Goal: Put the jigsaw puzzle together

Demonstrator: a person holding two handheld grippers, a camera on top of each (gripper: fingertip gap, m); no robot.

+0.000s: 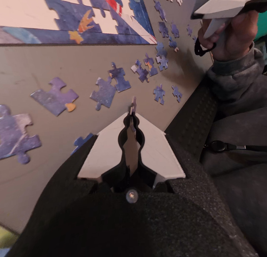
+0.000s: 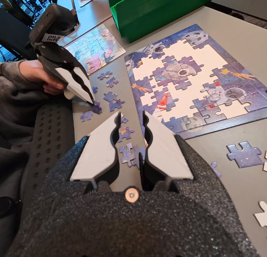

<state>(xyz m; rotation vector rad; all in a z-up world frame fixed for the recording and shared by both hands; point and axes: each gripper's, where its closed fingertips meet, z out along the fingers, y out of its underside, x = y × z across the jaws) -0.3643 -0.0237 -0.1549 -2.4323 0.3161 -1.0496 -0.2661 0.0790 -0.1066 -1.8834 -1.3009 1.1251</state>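
A space-themed jigsaw puzzle board (image 2: 187, 82) lies on the grey table, partly filled, with white gaps; it also shows in the left wrist view (image 1: 72, 33). My left gripper (image 1: 132, 113) is shut on a purple puzzle piece (image 1: 134, 104), held edge-on. In the right wrist view the left gripper (image 2: 91, 102) pinches that piece (image 2: 97, 107) just above the table's near edge. My right gripper (image 2: 131, 114) is open and empty, hovering over loose pieces (image 2: 125, 132) left of the board. Several loose purple pieces (image 1: 55, 96) lie scattered on the table.
A green bin (image 2: 159, 12) stands behind the board. A second, finished puzzle (image 2: 95, 48) lies at the back left. A black perforated chair part (image 2: 50, 141) sits at the table's near edge. More loose pieces (image 2: 244, 154) lie at the right, some white side up (image 2: 261, 216).
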